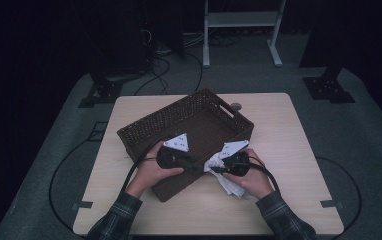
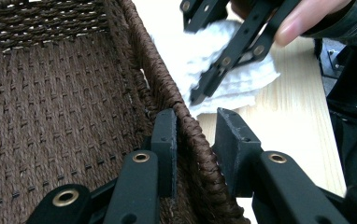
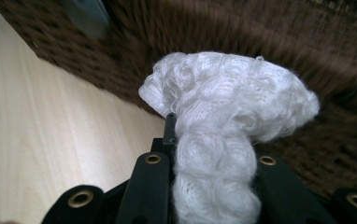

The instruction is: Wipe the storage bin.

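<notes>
Work in hand: moving a white cloth (image 1: 227, 179) toward a brown woven basket (image 1: 144, 129), judged from how both tools were set.
Left gripper (image 2: 193, 140): straddled the basket's near wall, one jaw inside, one outside; inner pad against the weave, outer pad possibly a hair off the rim, so counted as clamped on the wall though not beyond doubt. Seen in the high view at (image 1: 195, 164).
Reason for that hold: likely to pin the light basket against sliding or tipping while the cloth arrived.
Right gripper (image 3: 211, 140): pinched shut on a bunched fold of the cloth, a puffed tuft sprouting beyond the jaw tips. Seen in the high view at (image 1: 216, 169).
Reason for the bunch: a gathered fold gives the pads more to bite than a single flat layer.
Cloth position: partly raised in the right jaws just outside the basket's near corner, the rest trailing on the wooden table (image 1: 289, 150) beside the right hand (image 1: 251, 177); also seen past the rim at (image 2: 235, 86).
Basket position: set at an angle on the table's middle, interior bare where visible.
Left hand (image 1: 151, 170): wrapped on its tool at the basket's near edge.
Stage, as judged: cloth gripped, not yet over the rim.
Risk, as judged: trailing part catching on the wall.
</notes>
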A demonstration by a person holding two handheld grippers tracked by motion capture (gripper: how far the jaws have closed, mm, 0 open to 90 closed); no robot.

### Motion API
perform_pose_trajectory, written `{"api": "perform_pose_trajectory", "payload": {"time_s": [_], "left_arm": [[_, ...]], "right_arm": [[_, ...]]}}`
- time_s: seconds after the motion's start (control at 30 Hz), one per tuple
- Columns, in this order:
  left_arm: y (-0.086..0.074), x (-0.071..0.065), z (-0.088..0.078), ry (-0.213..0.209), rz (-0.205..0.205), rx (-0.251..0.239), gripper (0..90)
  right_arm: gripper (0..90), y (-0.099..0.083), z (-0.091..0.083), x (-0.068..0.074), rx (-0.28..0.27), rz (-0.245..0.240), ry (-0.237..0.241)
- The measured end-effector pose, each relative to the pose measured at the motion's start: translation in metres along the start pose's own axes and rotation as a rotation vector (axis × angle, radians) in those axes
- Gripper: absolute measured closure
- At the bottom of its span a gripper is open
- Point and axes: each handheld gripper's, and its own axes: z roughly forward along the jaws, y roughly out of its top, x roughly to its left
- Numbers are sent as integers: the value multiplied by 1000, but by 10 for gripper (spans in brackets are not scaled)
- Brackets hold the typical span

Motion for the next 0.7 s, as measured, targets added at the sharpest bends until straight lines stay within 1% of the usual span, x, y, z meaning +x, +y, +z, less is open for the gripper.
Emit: {"api": "perform_pose_trajectory", "payload": {"time_s": [0.07,0.13,0.17,0.23,0.43,0.5,0.53,0.6,0.7], "left_arm": [[0,0,0,0,2,2,688],[0,0,0,0,1,2,688],[0,0,0,0,1,2,688],[0,0,0,0,-2,0,688],[0,0,0,0,1,2,688],[0,0,0,0,0,2,688],[0,0,0,0,0,2,688],[0,0,0,0,-2,0,688],[0,0,0,0,1,4,688]], "right_arm": [[758,4,-5,2,-16,-2,-6],[758,6,-7,3,-21,-10,-9],[758,6,-8,4,-26,-21,-9],[758,8,-9,6,-28,-26,-12],[758,14,-15,11,-61,-47,-12],[758,15,-16,13,-65,-51,-17],[758,16,-17,13,-71,-62,-19],[758,17,-17,16,-75,-69,-19],[758,18,-14,18,-68,-74,-19]]}}
